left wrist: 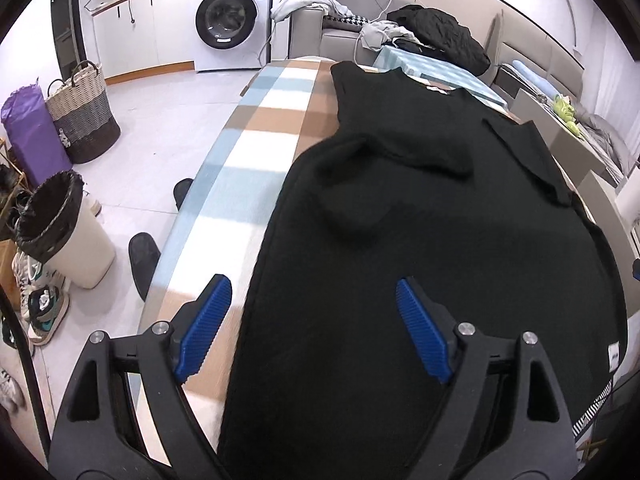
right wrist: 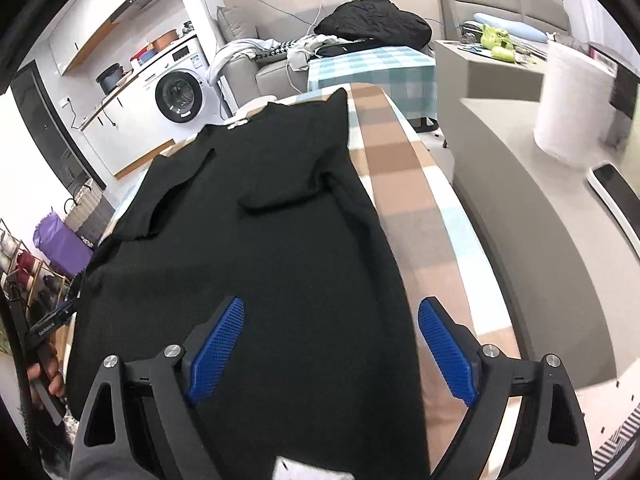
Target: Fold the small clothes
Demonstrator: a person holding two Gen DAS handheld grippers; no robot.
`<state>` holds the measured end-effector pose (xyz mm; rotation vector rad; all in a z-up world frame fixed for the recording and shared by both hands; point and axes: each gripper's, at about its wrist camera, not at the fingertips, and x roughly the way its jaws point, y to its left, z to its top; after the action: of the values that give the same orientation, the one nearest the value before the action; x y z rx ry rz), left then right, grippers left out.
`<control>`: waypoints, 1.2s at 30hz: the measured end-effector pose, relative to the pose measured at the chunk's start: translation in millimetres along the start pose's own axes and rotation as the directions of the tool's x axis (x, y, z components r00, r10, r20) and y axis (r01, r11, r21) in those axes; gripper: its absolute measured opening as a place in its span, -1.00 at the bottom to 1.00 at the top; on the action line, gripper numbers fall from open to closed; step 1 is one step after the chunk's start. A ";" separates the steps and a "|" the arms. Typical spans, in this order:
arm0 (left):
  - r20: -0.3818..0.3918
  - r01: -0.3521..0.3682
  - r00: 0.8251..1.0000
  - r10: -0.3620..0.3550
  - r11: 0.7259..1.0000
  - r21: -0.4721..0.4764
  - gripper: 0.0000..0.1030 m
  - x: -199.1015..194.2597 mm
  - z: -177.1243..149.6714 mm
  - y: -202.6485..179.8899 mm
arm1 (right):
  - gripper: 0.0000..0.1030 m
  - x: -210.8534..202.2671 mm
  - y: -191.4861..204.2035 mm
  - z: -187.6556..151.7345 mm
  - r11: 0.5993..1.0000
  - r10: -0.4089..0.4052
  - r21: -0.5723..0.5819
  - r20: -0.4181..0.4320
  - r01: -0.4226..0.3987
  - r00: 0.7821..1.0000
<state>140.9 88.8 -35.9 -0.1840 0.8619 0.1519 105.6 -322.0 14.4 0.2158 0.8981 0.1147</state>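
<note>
One black garment (left wrist: 420, 248) lies flat on the checked table (left wrist: 256, 120), its collar toward the far end and its hem at the near edge. Its two sleeves (right wrist: 280, 196) are folded inward across the chest. In the left wrist view the garment covers the right part of the surface and leaves a strip of checked cloth bare along the left edge; in the right wrist view a bare strip runs along the right edge.

Two grippers hang over the near end. The left gripper (left wrist: 314, 328) has its jaws spread wide, one blue pad above the bare cloth at the garment's left edge, the other above the black fabric. The right gripper (right wrist: 332, 350) is also spread wide, one pad over the fabric, the other over the bare cloth at the garment's right edge. Neither pinches anything.

On the floor left of the table stand one bin (left wrist: 64, 228), one woven basket (left wrist: 86, 120) and one purple bag (left wrist: 30, 136). One washer (left wrist: 232, 20) stands at the far wall.
</note>
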 end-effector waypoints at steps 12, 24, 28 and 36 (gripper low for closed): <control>-0.087 -0.057 0.995 0.053 0.997 -0.048 0.60 -8.9 -33.0 27.0 | 0.75 -4.8 -29.8 -41.8 1.000 -0.008 0.029 -0.001 0.008 1.000; -0.058 -0.064 0.996 0.063 0.998 -0.011 0.05 -4.6 -38.8 13.5 | 0.13 8.4 -28.2 -60.3 1.000 -0.011 -0.026 -0.035 0.011 0.999; -0.036 -0.027 0.999 0.026 1.000 -0.006 -0.89 -4.4 -35.5 10.3 | -0.85 11.9 -28.7 -57.4 0.998 0.068 -0.009 -0.003 -0.068 0.998; 0.043 0.046 0.998 -0.043 0.997 -0.059 -0.89 -33.0 -24.9 12.6 | -0.87 -18.6 -39.9 -38.1 0.979 0.180 0.069 0.154 -0.192 0.972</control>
<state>98.7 93.6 -27.8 -0.2548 0.8118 0.1396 64.5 -359.0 -3.8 0.3820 0.7351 0.2326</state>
